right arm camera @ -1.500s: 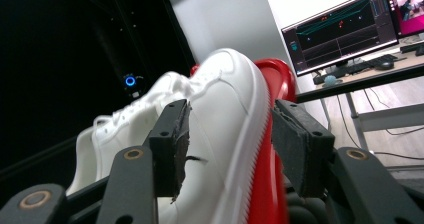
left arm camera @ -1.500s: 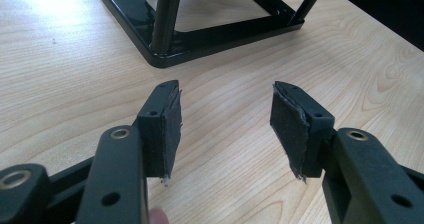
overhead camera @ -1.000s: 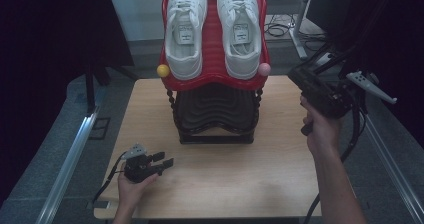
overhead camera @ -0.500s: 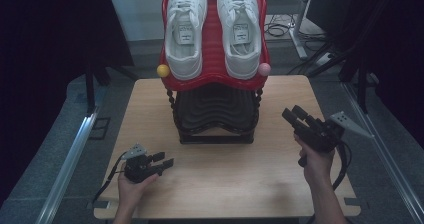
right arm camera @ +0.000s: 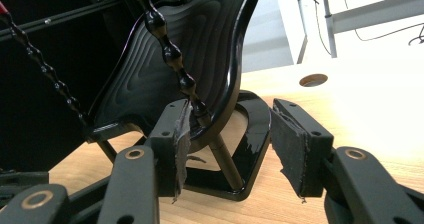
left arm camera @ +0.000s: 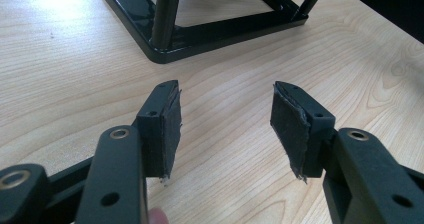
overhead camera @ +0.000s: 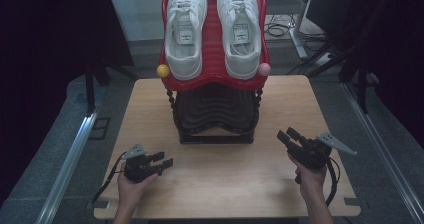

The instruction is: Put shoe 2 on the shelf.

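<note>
A shoe rack (overhead camera: pixel 215 119) is set at the middle of the table (overhead camera: pixel 150 104), toward its far edge. 2 shoes (overhead camera: pixel 186 31) are laid side by side on the rack's upper shelf (overhead camera: pixel 214 44), with 1 ball (overhead camera: pixel 163 70) fixed at each front corner; the lower shelf (overhead camera: pixel 216 111) is placed beneath. The left gripper (overhead camera: pixel 161 162) is held before the rack to its left, near the table's front edge, and the right gripper (overhead camera: pixel 290 138) before it to the right. The 2 grippers are kept well apart.

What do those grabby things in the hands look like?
Both tongs, left and right, are black, each with two flat jaws faced with dark, frayed pads. Brass-coloured rivets dot the jaw arms. A grey three-cornered plate sits on top of each, and a black cable trails behind. No sleeves are visible.
</note>
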Demonstrator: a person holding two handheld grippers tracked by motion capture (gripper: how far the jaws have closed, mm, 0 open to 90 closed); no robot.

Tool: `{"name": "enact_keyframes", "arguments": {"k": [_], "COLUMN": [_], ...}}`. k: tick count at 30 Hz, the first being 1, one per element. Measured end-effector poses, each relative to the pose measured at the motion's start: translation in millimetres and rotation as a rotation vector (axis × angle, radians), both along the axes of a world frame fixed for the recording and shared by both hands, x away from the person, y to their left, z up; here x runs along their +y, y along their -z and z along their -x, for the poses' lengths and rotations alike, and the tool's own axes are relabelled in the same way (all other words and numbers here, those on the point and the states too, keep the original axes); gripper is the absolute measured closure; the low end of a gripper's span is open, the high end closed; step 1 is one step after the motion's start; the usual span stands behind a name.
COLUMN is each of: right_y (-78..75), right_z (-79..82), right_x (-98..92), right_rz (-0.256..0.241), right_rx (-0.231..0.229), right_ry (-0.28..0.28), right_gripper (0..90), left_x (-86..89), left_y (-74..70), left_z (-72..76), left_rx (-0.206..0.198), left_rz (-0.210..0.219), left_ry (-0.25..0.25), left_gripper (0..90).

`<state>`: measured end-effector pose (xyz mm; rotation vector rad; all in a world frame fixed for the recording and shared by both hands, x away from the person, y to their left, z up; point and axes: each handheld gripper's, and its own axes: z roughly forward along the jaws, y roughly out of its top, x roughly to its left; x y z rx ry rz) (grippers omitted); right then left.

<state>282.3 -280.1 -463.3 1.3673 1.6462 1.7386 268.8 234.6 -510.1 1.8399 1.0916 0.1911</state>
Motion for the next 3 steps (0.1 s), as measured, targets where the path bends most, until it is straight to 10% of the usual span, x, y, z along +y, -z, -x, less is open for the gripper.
{"name": "enact_keyframes", "arguments": {"k": [3], "right_y": [-1.1], "right_z": [1.5], "right_x": [-2.1], "right_rz": [0.007], "right_rx": [-0.006], "right_ry": [0.002], "right_gripper": [49.8], "left_x": [0.6], "left_y": [-0.5], "left_z": [0.0], "left_rx": [-0.002], "left_rz": [0.000], "left_ry": [0.000], "left_gripper": [46.6]}}
